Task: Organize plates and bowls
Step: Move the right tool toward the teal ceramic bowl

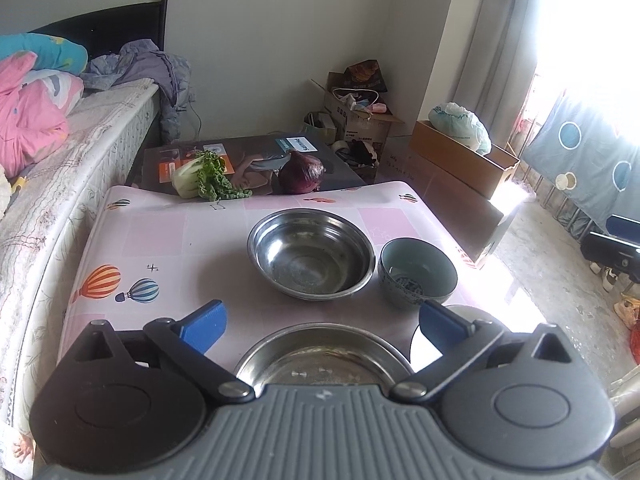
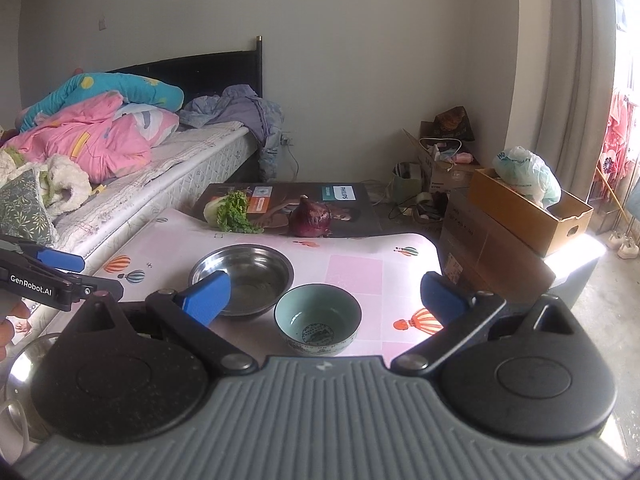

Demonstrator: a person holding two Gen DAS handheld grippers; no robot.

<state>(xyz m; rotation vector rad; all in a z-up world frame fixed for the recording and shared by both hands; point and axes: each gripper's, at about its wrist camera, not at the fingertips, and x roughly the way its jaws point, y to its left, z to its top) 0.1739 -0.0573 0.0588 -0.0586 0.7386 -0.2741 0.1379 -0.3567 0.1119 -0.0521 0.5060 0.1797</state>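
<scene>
A wide steel bowl (image 1: 310,254) stands mid-table, with a small green ceramic bowl (image 1: 417,273) touching its right side. Closer in, a second steel bowl (image 1: 322,358) lies under my left gripper (image 1: 322,326), whose blue fingers are spread wide above its rim without touching it. Part of a pale plate (image 1: 478,316) shows behind the right finger. In the right wrist view, my right gripper (image 2: 325,298) hangs open just above the ceramic bowl (image 2: 318,320), and the steel bowl (image 2: 242,276) sits behind its left finger. The left gripper (image 2: 60,268) enters at the left edge.
The table (image 1: 160,240) wears a pink balloon-print cloth. At its far edge a printed box (image 1: 256,160) holds a leafy cabbage (image 1: 204,178) and a red onion (image 1: 301,176). A bed (image 1: 60,168) runs along the left. Cardboard boxes (image 1: 464,160) stand to the right.
</scene>
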